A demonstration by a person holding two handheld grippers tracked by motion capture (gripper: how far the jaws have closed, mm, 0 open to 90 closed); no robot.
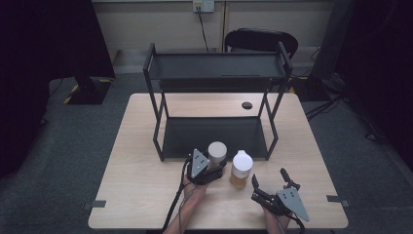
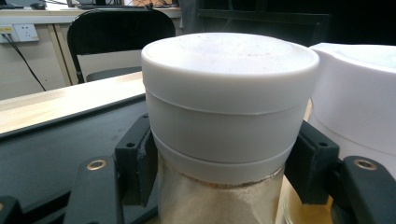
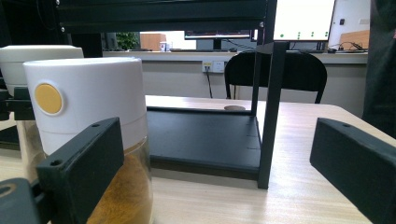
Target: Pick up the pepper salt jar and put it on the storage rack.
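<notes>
Left gripper view had the beige-lidded jar (image 2: 224,140) squarely between that gripper's own jaws, upright, long axis vertical, pads pressed on the glass just under the lid, so the left gripper (image 1: 214,168) was clamped on it. High view put that jar right ahead of the left hand, at the front edge of the black rack's (image 1: 214,134) lower shelf. Second jar (image 1: 241,169), white lid, yellow powder, stood just beside it toward the right gripper (image 1: 270,179), whose jaws gaped wide, nothing held. Left was nearer; likely lift onto shelf.

Dim room edges, soft overhead light, perhaps slightly blurred
</notes>
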